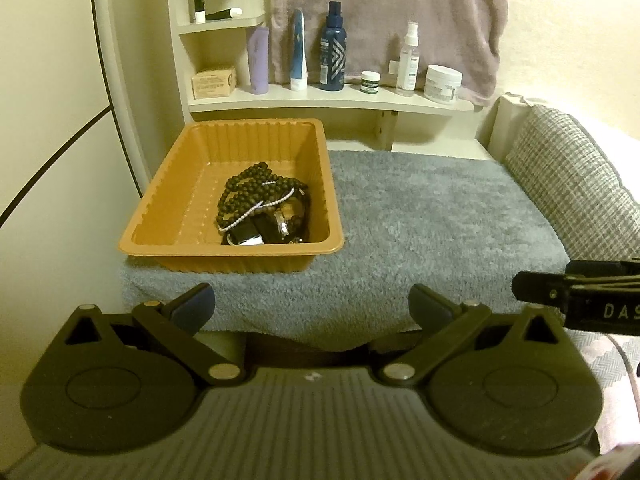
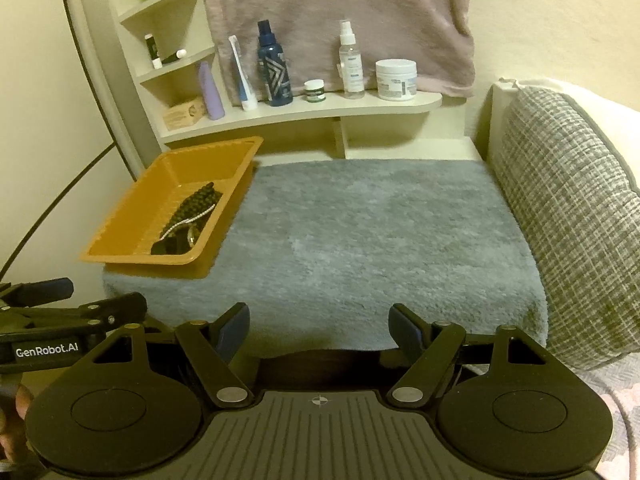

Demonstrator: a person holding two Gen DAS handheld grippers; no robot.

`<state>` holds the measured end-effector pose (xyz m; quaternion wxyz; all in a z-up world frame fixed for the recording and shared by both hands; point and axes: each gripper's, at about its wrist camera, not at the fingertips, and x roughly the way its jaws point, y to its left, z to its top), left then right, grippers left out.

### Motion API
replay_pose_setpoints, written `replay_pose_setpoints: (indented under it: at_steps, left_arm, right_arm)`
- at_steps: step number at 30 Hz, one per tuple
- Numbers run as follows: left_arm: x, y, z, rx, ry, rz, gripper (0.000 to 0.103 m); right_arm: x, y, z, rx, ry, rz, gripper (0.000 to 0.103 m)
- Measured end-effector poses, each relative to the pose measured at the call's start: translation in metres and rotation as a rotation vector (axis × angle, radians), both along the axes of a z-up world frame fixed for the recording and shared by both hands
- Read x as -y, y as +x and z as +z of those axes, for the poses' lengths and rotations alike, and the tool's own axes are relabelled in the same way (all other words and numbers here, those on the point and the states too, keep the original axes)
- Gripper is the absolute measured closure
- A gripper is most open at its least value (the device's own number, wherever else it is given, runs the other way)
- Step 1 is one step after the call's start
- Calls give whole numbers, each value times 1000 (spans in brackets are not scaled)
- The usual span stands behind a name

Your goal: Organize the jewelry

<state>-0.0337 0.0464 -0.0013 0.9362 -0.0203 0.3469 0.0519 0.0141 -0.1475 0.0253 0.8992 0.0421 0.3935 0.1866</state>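
Observation:
An orange plastic tray [image 1: 168, 184] [image 2: 132, 204] sits at the back left of a grey fluffy mat [image 1: 420, 216] [image 2: 360, 232]. Piled in its right half are dark bead necklaces [image 1: 256, 188] [image 2: 196, 200], a thin white bead strand [image 1: 256, 210] and dark watch-like pieces [image 1: 260, 234]. My left gripper [image 1: 312, 308] hangs open at the mat's front edge, nothing between its fingers. My right gripper [image 2: 318, 330] is open too, over the front edge further right, and holds nothing. Each gripper shows at the edge of the other's view.
A cream shelf [image 1: 320, 98] [image 2: 304, 114] behind the mat carries bottles, tubes and jars, with a pinkish towel [image 1: 384, 16] hanging above. A grey woven cushion [image 2: 572, 208] borders the mat on the right. A wall lies left of the tray.

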Motion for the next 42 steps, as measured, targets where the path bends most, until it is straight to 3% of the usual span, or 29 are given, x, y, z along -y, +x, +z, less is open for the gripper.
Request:
replay_pose_setpoints:
  at_steps: [42]
  left_arm:
    - [-1,1,2,7,-2,-4,1]
  right_arm:
    - [-3,3,1,2,-10,19,27]
